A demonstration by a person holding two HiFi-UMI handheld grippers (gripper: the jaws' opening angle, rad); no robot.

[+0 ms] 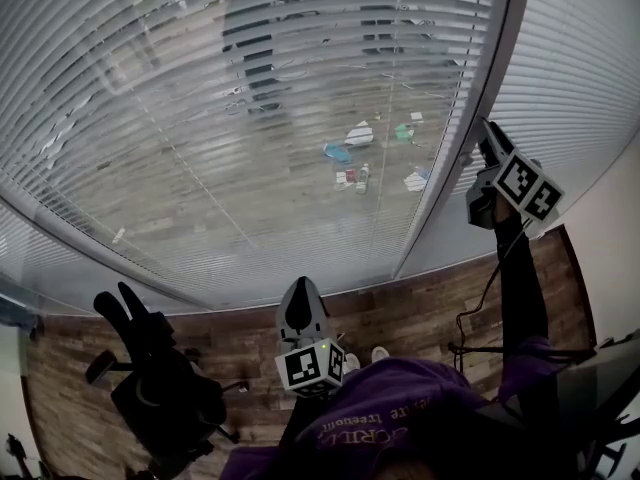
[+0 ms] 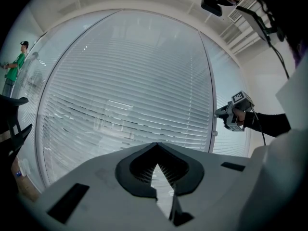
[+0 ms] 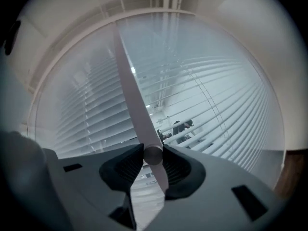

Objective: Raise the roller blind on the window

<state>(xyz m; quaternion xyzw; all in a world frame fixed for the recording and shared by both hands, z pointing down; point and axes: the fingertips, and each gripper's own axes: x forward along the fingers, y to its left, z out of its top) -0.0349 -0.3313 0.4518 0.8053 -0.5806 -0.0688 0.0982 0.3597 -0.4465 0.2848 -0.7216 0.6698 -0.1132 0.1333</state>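
The slatted blind (image 1: 250, 118) covers the wide window, and a pale upright post (image 1: 450, 168) divides it from a narrower window on the right. My right gripper (image 1: 487, 136) is raised level against that post. In the right gripper view the post (image 3: 127, 76) runs up the picture, and a small round knob (image 3: 153, 155) on it sits between the pads, with my right gripper (image 3: 153, 156) shut on it. The left gripper view shows the right gripper (image 2: 221, 113) at the post. My left gripper (image 1: 303, 288) hangs lower, short of the blind. Its jaws (image 2: 156, 165) meet at the tips, empty.
A black office chair (image 1: 150, 388) stands on the wood floor at lower left. Another small knob (image 2: 214, 134) sits on the post below the right gripper. A cable (image 1: 490, 288) hangs from the right gripper. A person in green (image 2: 14, 64) stands far left.
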